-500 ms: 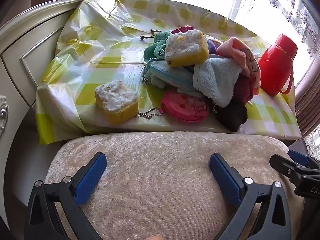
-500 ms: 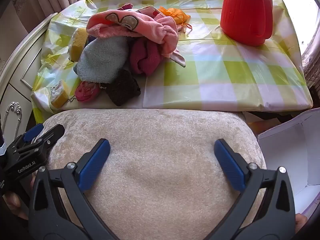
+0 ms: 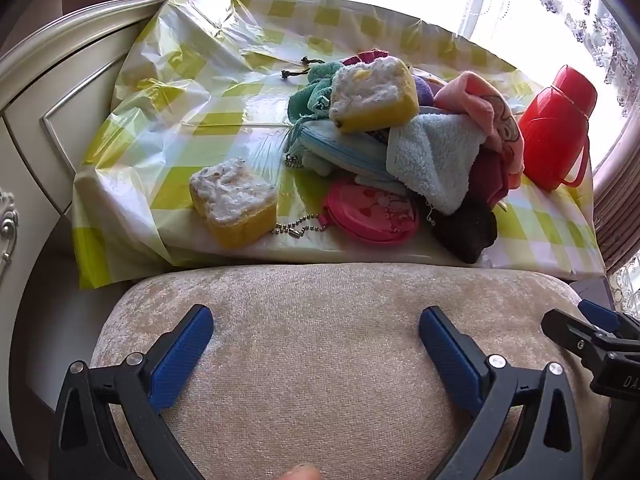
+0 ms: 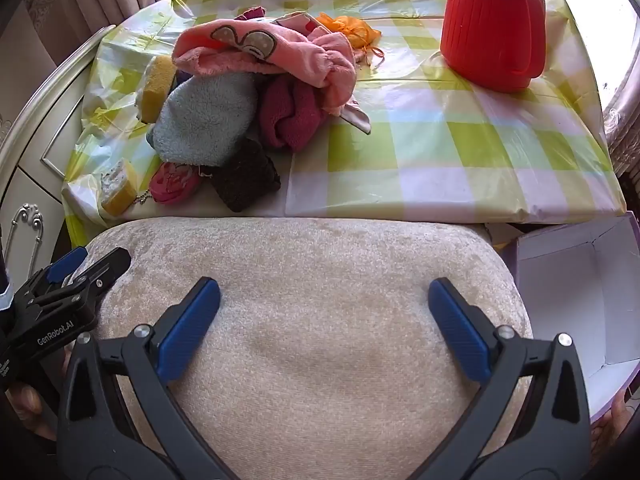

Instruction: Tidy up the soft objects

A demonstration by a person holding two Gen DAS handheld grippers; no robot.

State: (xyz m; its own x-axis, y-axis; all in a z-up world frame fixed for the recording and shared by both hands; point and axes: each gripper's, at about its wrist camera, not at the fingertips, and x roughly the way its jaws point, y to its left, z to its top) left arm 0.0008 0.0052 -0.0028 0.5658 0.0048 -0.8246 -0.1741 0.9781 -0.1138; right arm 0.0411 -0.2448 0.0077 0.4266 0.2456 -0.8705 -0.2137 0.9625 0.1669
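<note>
The pile of soft things sits on the surface, toward its left half, under a yellow-green checked plastic cover. Two yellow sponges show: one sponge on top of the pile, the other sponge lying alone at the pile's left, just apart from it. One light blue fleecy cloth drapes down the front, one pink printed towel lies over it, and one dark magenta cloth is tucked beneath the pink. One dark brown knitted piece rests at the near edge, beside one round pink coin purse with a ball chain. A teal cloth and what may be a blue zip pouch are partly buried. One orange mesh bag lies behind the pile. One red plastic jug stands well apart at the right.

Nearer, a beige cushioned stool fills the foreground, with one open white box at its right. The left tool and right tool both hang over the stool, jaws spread wide, gripping nothing.
</note>
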